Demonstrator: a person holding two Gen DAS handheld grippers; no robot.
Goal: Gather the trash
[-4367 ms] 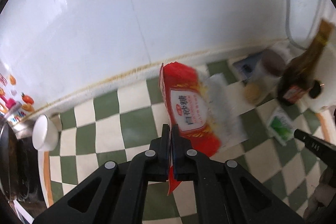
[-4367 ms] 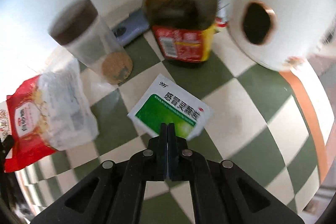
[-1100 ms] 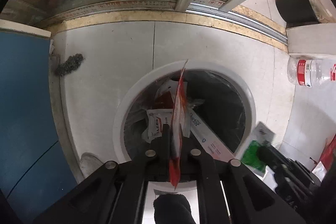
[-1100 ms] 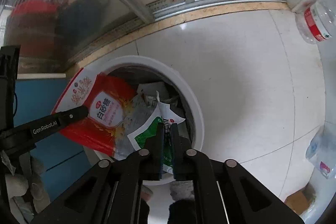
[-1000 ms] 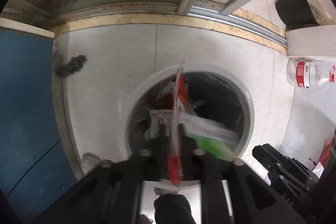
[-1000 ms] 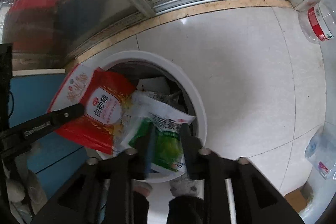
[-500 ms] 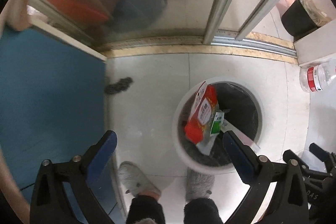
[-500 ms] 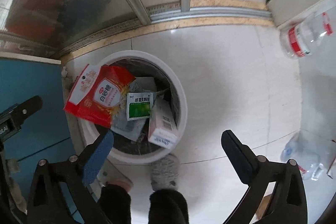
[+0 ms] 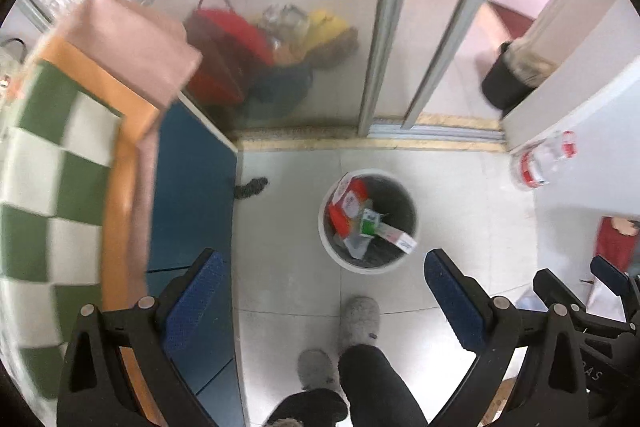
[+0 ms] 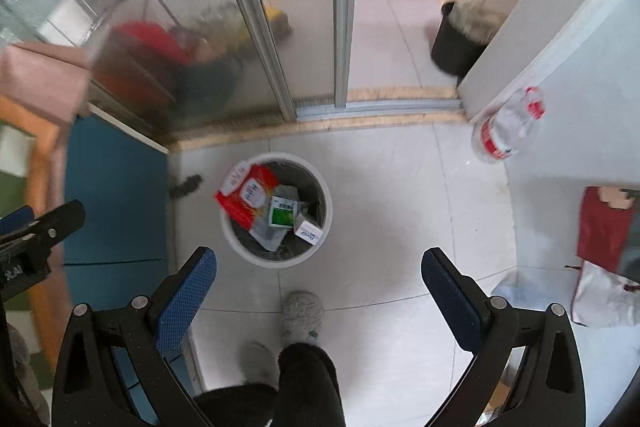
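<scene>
A white round trash bin (image 9: 329,247) stands on the pale tiled floor below me; it also shows in the right wrist view (image 10: 252,254). Inside lie a red sugar bag (image 9: 346,205) (image 10: 246,199), a green-and-white medicine sachet (image 9: 369,225) (image 10: 282,213) and a small white box (image 9: 398,237) (image 10: 308,231). My left gripper (image 9: 320,301) is wide open and empty, high above the bin. My right gripper (image 10: 318,297) is wide open and empty too, also high above the bin.
A blue cabinet (image 9: 192,195) under a green-checked countertop (image 9: 48,163) stands at the left. Glass sliding doors (image 10: 248,27) are behind the bin. A plastic bottle (image 10: 506,131) lies at the right wall. The person's grey slippers (image 9: 358,319) stand near the bin. Bags (image 10: 604,251) sit at the right.
Both grippers have opened and dropped the red bag and the green sachet into the bin. Both have since risen, so the bin looks smaller and the countertop enters the left view.
</scene>
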